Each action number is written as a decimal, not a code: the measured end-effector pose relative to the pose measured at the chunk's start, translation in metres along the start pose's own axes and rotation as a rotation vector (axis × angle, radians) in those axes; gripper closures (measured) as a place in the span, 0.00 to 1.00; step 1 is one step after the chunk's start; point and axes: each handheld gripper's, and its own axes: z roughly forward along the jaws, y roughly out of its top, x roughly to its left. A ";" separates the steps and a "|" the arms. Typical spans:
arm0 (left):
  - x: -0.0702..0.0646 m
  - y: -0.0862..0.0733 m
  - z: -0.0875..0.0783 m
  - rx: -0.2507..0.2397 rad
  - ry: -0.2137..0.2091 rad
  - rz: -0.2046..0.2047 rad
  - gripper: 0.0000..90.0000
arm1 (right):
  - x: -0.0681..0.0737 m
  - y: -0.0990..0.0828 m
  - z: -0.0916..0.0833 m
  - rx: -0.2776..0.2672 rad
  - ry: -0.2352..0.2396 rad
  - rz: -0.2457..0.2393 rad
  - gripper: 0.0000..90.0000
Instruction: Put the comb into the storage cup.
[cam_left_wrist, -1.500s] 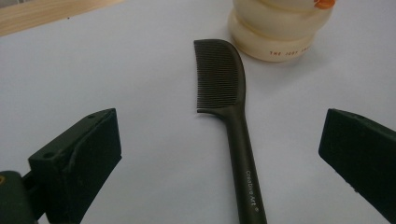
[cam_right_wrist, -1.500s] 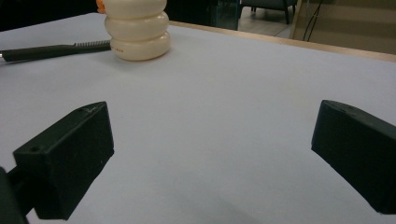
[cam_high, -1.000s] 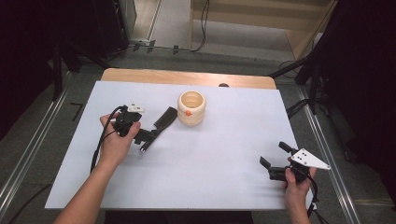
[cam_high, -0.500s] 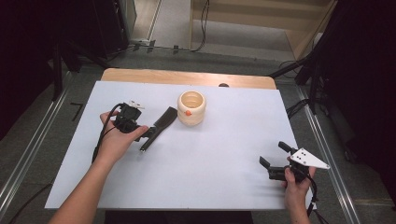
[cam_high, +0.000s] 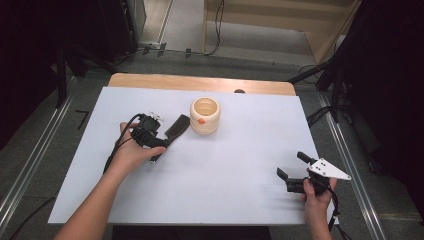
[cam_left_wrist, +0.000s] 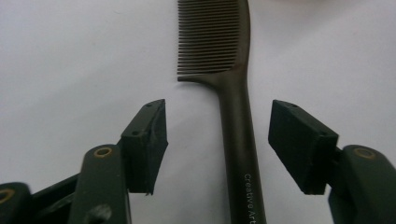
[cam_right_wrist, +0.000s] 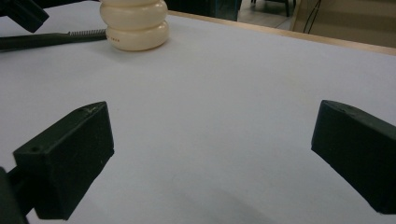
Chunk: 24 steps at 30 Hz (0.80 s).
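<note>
Comb (cam_left_wrist: 236, 121), judged light, stiff and slippery, is lain flat on the white table (cam_high: 240, 165) beside the cream pot (cam_high: 205, 115), its handle best pinched midway by the spread left gripper (cam_left_wrist: 217, 144); the right gripper (cam_right_wrist: 210, 154) is likewise held spread.

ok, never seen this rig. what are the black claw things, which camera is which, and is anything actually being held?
No robot here: a person holds a two-jaw hand gripper in each hand. The high view looks down on the white table. The left gripper is at its left, the right gripper at lower right. The other two pictures come from cameras riding on each gripper, looking along its black jaws. On the table lie a dark comb and a cream ribbed cup beside it. Nothing is held: the left jaws stand open on either side of the comb's handle, and the right jaws are open over bare table.
</note>
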 end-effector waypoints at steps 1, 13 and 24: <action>-0.001 0.000 0.001 0.009 -0.001 0.007 0.48 | 0.000 0.000 0.000 -0.001 0.002 -0.001 0.00; -0.009 0.009 0.011 0.043 0.033 0.051 0.62 | -0.001 0.000 0.001 0.005 0.002 -0.009 0.00; -0.009 0.011 0.018 0.088 -0.005 0.012 0.71 | -0.001 0.000 0.001 0.005 0.003 -0.004 0.00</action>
